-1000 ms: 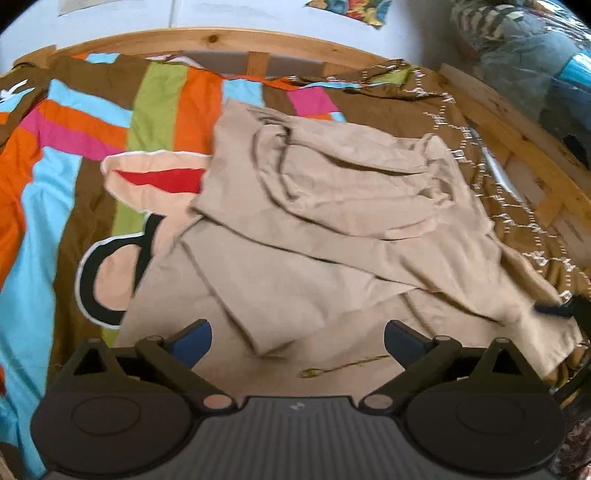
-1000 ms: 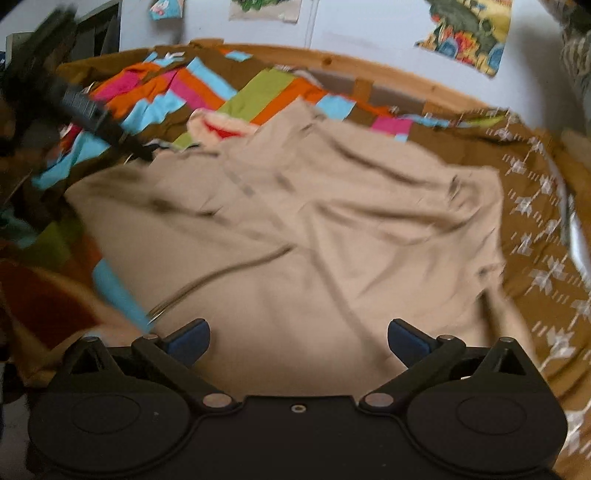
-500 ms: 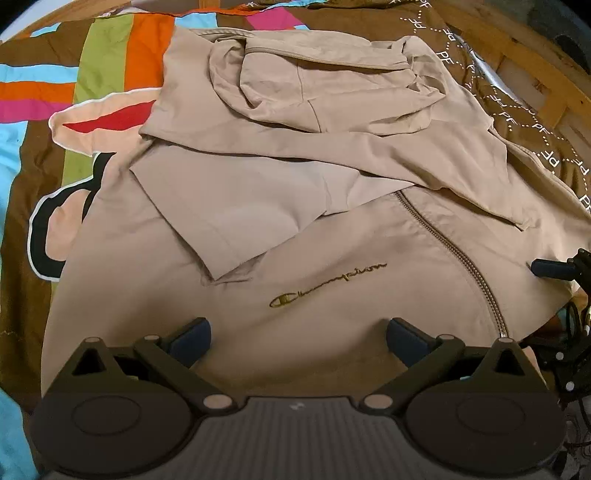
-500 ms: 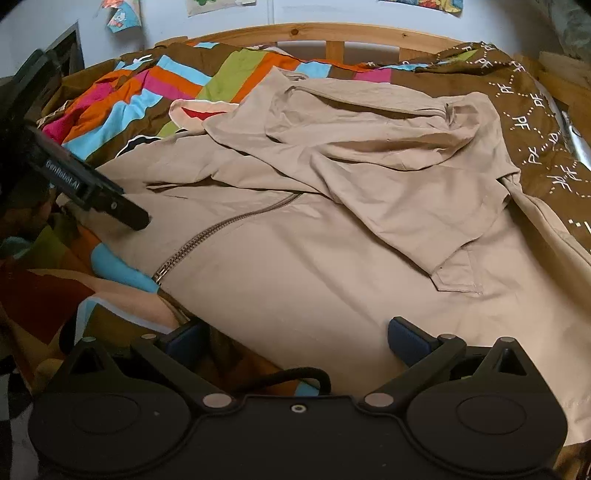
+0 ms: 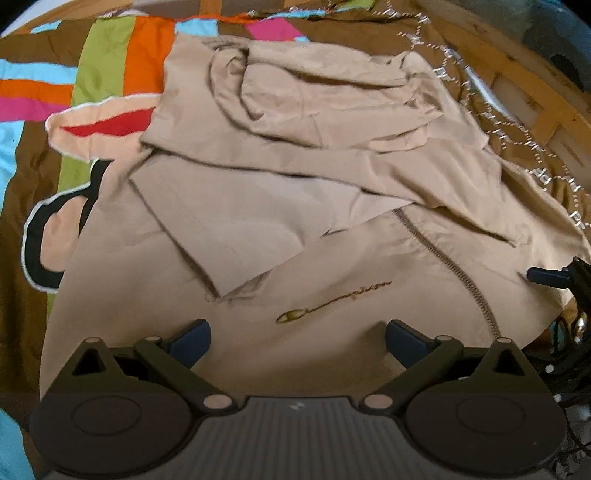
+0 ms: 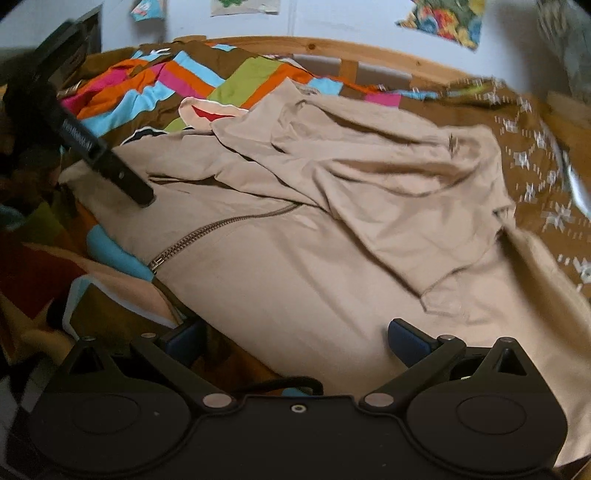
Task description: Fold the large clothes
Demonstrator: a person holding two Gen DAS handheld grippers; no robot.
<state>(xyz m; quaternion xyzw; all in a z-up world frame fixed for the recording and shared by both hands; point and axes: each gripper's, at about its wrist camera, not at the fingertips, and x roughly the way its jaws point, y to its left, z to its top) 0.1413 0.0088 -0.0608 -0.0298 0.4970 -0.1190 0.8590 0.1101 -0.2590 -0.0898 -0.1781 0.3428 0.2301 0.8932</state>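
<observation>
Both wrist cams low, close – share tan jacket (image 5: 258, 221) on bed.

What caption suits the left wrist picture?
Open left gripper poised above a beige zip-up jacket spread on a striped bedspread.

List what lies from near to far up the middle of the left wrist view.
Left gripper → embroidered logo on the beige jacket → folded sleeve → bunched hood → striped bedspread → wooden bed frame.
</observation>
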